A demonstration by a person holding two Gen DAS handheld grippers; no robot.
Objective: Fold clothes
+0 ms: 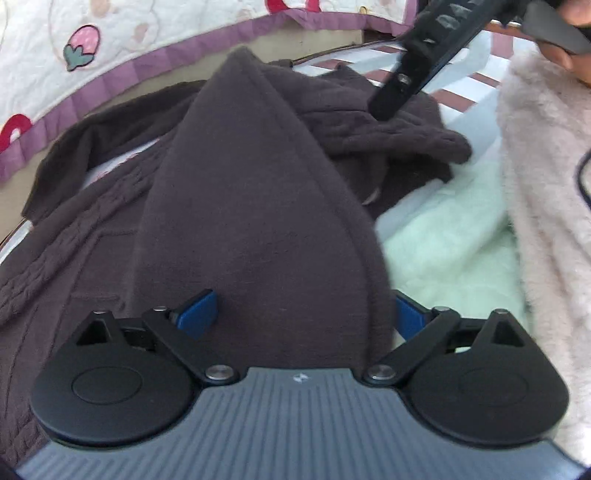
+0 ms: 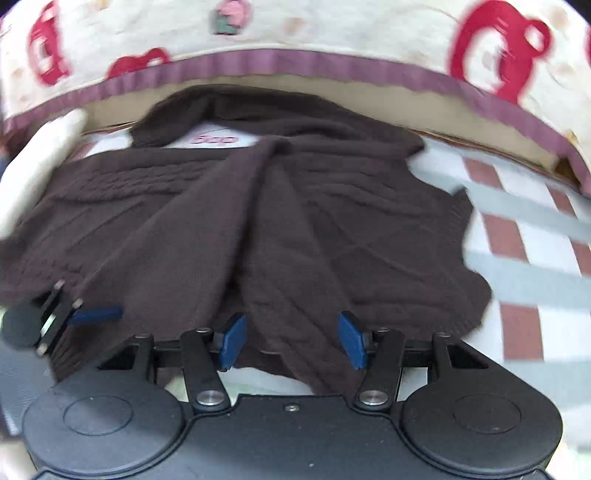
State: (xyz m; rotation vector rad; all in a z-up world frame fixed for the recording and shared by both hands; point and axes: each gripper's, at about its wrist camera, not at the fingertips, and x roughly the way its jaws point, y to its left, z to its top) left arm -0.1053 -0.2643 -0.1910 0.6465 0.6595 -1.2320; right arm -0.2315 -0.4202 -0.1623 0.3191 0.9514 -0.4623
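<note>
A dark brown knitted garment (image 2: 280,221) is spread on a surface covered with a checked cloth (image 2: 517,236), with its far edge close to a quilt (image 2: 295,26) printed with red and pink motifs; in the left wrist view a pale green fleece (image 1: 443,243) is seen to its right, with a fluffy pale pink sleeve (image 1: 546,184) further right.

The left gripper (image 1: 303,314) is held with its jaws wide; a long smooth panel of the garment, probably a sleeve or a folded-over front, runs between the 2 blue pads, but no pressing on it is seen. The right gripper (image 2: 291,339) is held with its jaws moderately apart; a fold of knit lies between its pads, and no grip is seen there either. In the left wrist view the right gripper is also seen at the far right, above the bunched far sleeve.

The step in hand is judged to be the laying of a fold, the cloth apparently lying free of both tongs; the garment is not yet a neat packet, since the far right part is bunched and the middle is creased.

For the next move, a fresh edge must be chosen, likely the bunched sleeve or the near hem; a firm closing on 1 layer only is called for, and the 2 tongs should be carried evenly so that the fold is laid flat.
</note>
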